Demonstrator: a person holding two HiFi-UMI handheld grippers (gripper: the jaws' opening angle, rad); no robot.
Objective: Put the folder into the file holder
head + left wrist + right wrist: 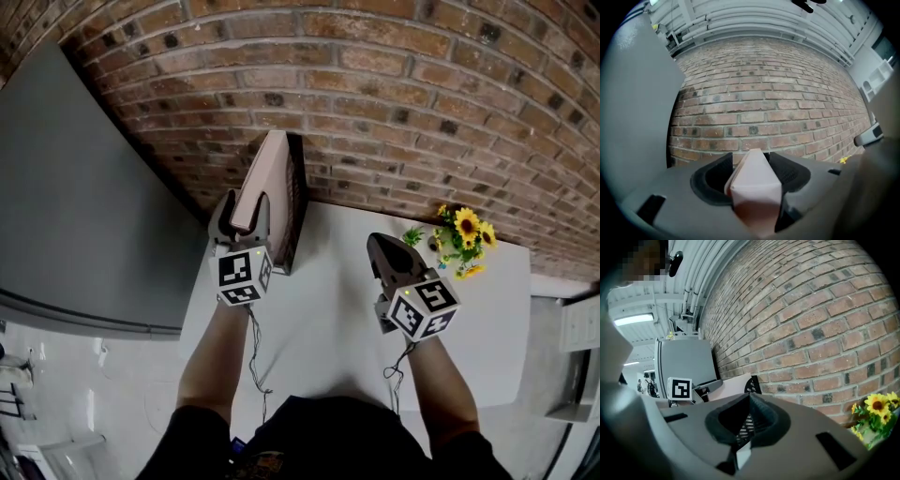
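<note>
Left gripper [245, 212] brackets folder [270, 167] edge in file holder [296, 214]; jaws apart.

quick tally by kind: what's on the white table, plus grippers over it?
pink folder: 1
black mesh file holder: 1
flower bunch: 1
grippers: 2, left gripper and right gripper
total: 5

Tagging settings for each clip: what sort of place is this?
Probably an office or studio in a loft-style building: a white table against a bare brick wall, a black mesh file holder on it, and exposed pipes overhead.
</note>
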